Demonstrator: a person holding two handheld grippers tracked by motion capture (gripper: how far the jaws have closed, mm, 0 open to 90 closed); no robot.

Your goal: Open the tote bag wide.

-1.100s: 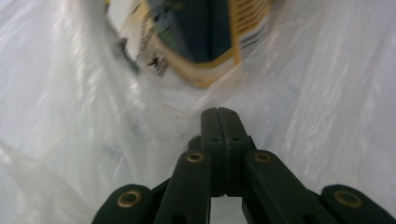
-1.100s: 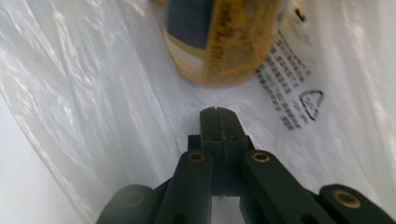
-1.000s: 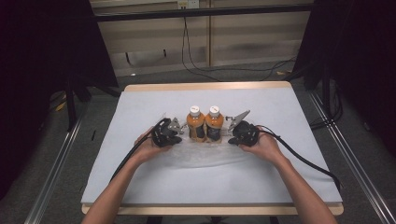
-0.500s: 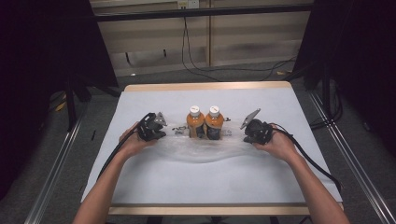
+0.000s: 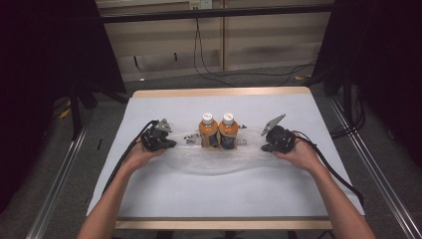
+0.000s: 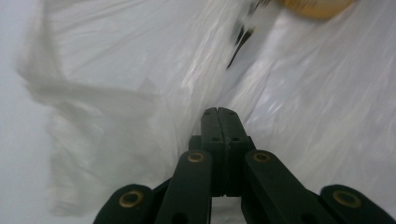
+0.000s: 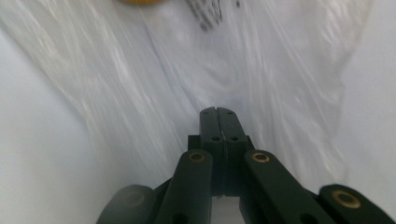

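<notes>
- Apparently mid-task: two bottles (image 5: 219, 131) stand upright mid-table on a clear bag (image 5: 219, 159).
- Left gripper (image 5: 172, 144) and right gripper (image 5: 264, 147): jaws fully closed, each seemingly pinching a bag end.
- Bottles not yet enclosed.

White-covered table (image 5: 164, 199), clear plastic bag (image 5: 219, 162) flat on it, two orange bottles (image 5: 219, 130) inside.

Orange bottle (image 6: 314, 5) cut off by top edge | black print on clear plastic bag (image 7: 205, 14) blurred, unreadable | bag folds streaked in both gripper views
</notes>
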